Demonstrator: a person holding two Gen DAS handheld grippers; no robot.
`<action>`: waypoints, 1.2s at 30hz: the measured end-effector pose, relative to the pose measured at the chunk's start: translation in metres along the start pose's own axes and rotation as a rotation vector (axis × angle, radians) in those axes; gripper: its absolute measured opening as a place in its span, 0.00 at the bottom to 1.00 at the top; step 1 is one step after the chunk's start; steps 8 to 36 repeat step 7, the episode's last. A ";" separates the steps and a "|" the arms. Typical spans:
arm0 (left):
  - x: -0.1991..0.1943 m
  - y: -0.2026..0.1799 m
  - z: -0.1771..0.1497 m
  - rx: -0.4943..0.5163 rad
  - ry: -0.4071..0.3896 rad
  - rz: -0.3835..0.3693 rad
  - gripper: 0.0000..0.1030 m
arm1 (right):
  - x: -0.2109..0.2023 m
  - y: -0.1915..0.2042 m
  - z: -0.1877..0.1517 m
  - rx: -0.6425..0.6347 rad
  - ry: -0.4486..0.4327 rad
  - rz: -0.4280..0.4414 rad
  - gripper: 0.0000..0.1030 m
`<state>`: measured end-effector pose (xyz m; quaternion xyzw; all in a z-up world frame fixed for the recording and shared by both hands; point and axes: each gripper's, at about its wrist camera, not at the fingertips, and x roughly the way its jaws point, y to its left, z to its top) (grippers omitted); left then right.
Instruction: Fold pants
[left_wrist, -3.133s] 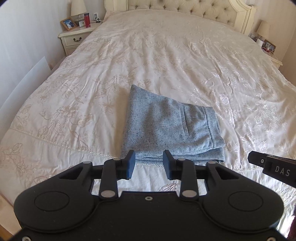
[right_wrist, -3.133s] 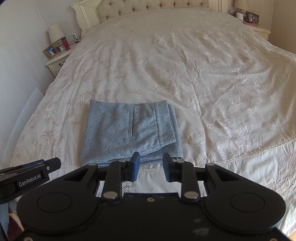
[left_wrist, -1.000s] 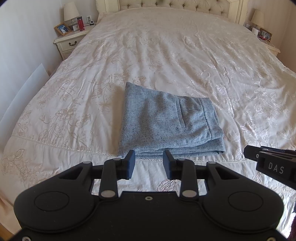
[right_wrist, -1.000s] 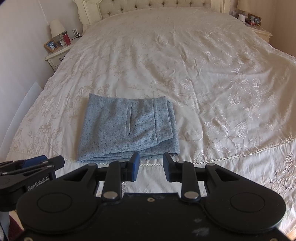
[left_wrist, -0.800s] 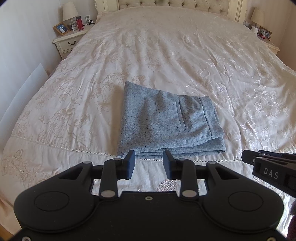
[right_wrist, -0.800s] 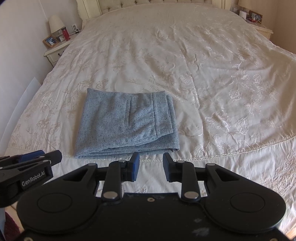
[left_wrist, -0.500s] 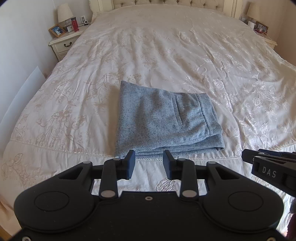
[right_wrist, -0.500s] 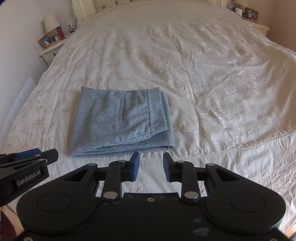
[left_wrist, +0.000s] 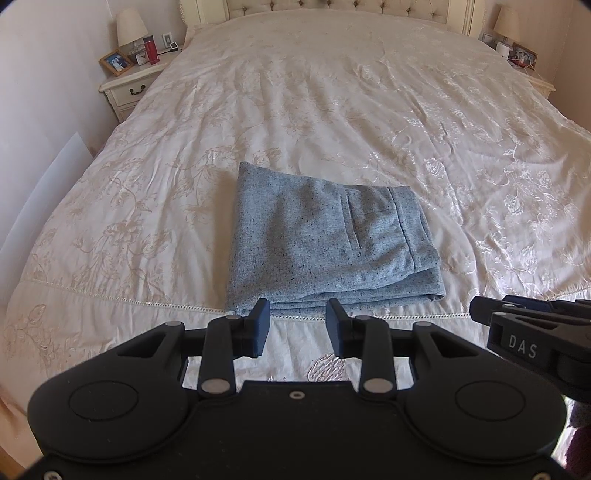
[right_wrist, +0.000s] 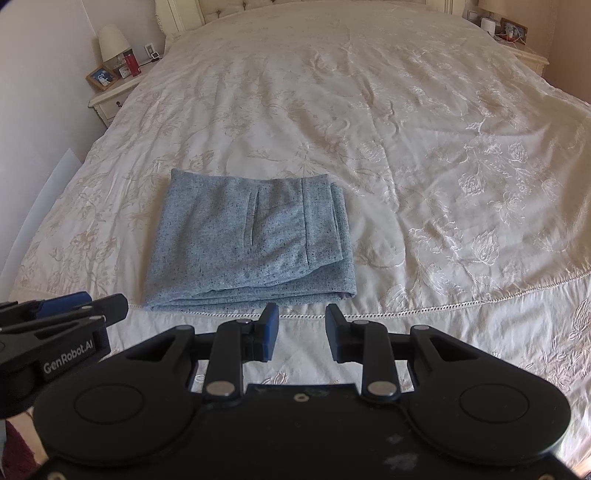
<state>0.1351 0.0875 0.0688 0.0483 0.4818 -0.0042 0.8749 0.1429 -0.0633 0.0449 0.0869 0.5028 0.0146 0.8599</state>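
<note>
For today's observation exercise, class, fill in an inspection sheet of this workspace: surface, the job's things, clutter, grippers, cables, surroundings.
Surface: cream embroidered bedspread, slightly wrinkled, with a lace seam near the front edge.
Job's things: blue-grey pants folded into a compact stack, pocket side up, lying near the front edge.
Clutter: nothing seen on the bedspread besides the pants.
Grippers: left gripper and right gripper both open, holding nothing, short of the pants.
Cables: one thin cable on the right nightstand; otherwise nothing seen.
Surroundings: left nightstand with lamp, photo frame, red bottle; tufted headboard.
</note>
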 end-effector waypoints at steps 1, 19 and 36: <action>0.000 -0.001 0.000 0.003 -0.011 0.002 0.43 | 0.000 0.000 0.001 -0.002 0.000 0.002 0.29; -0.007 -0.008 -0.001 0.023 -0.087 0.053 0.43 | 0.003 -0.002 0.004 -0.013 -0.001 0.020 0.29; -0.007 -0.008 -0.001 0.023 -0.087 0.053 0.43 | 0.003 -0.002 0.004 -0.013 -0.001 0.020 0.29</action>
